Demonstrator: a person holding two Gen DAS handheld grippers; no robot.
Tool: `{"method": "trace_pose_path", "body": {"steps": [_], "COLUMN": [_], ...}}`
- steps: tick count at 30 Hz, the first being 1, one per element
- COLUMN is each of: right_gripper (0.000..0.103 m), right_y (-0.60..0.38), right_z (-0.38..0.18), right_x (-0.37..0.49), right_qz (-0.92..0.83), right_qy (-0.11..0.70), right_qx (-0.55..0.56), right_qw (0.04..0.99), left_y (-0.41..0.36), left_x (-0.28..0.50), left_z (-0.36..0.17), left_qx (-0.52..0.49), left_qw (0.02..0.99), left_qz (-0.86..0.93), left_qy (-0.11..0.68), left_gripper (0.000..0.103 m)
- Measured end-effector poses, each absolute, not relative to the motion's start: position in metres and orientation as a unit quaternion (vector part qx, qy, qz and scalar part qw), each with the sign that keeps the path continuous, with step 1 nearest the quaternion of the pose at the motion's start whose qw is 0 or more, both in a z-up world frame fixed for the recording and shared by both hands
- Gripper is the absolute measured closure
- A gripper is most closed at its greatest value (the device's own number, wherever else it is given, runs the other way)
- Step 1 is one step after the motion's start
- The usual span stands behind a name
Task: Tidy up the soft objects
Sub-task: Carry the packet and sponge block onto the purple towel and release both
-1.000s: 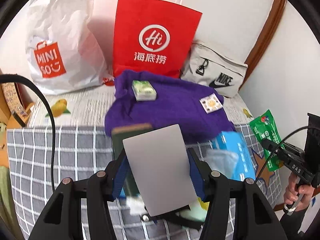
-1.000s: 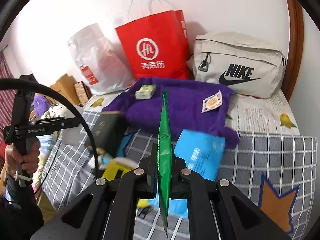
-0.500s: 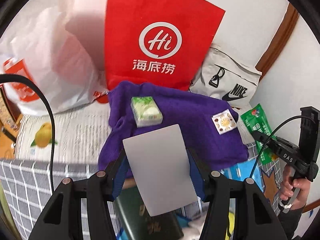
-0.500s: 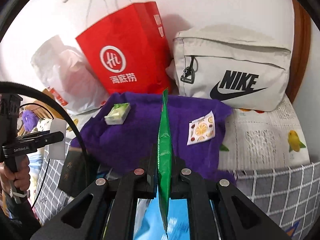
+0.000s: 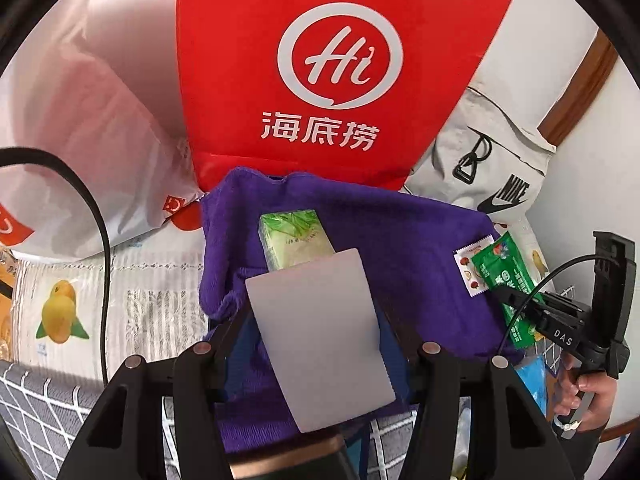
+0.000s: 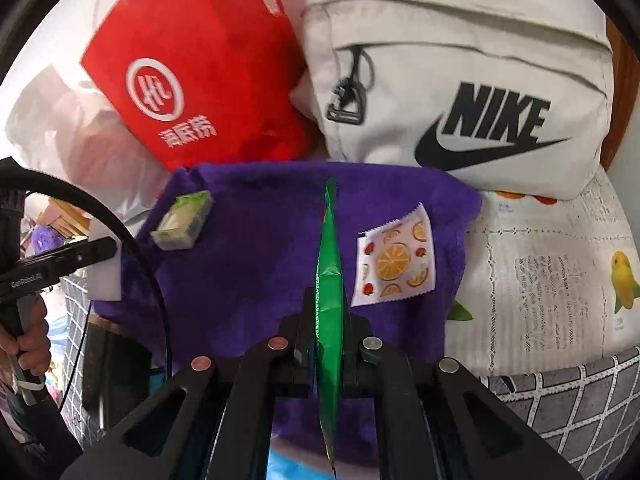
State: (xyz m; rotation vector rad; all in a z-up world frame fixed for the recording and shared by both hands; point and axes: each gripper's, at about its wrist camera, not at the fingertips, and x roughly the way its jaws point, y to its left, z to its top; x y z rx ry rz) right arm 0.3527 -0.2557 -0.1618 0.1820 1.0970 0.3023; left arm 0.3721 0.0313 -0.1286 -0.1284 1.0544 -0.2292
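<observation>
"Hi 海底捞" on red bag [image 5: 320,68], "NIKE" on beige pouch [image 6: 472,92]

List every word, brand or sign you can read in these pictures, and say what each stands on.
"Hi 海底捞": red paper shopping bag.
"NIKE", with swoosh: beige fabric pouch.
"DAS": right gripper body.
"GenRobot.AI": left gripper body.
Green foil packet and green tissue pack: print too small.

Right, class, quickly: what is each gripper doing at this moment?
Left gripper: shut on the flat grey pad, held over the purple towel.
Right gripper: shut on the green packet, held edge-on.
</observation>
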Motion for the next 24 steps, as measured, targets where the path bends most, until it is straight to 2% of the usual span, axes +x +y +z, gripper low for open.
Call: {"method": "trace_pose_path", "body": {"steps": [15, 21, 23, 24], "right_gripper": [0.096, 0.092, 0.083, 0.074], "right_y": [-0.251, -0.249, -0.249, -0.248], "right_z": [-0.192, -0.193, -0.193, -0.193], "right_x": [0.377, 0.379, 0.379, 0.378], "right_qz": [0.152, 0.143, 0.143, 0.138], "right_qy": [0.569, 0.578, 0.581, 0.583], "right_qx": [0.068, 0.046, 0.044, 0.038], "right_qw": [0.805, 0.802, 0.8, 0.8], "left_y": [0.026, 0.025, 0.024, 0.024], "left_x": [0.386, 0.389, 0.39, 0.39], "left_z": [-0.159, -0.165, -0.167, -0.168], "left_qx": [-0.034, -0.034, -0.032, -0.032], "left_qw": [0.84, 0.831, 0.828, 0.827], "left_qz": [-0.095, -0.094, -0.091, -0.093], "left_qy": [0.533, 0.546, 0.552, 0.554], "left_gripper": [0.049, 0.047, 0.047, 0.046]}}
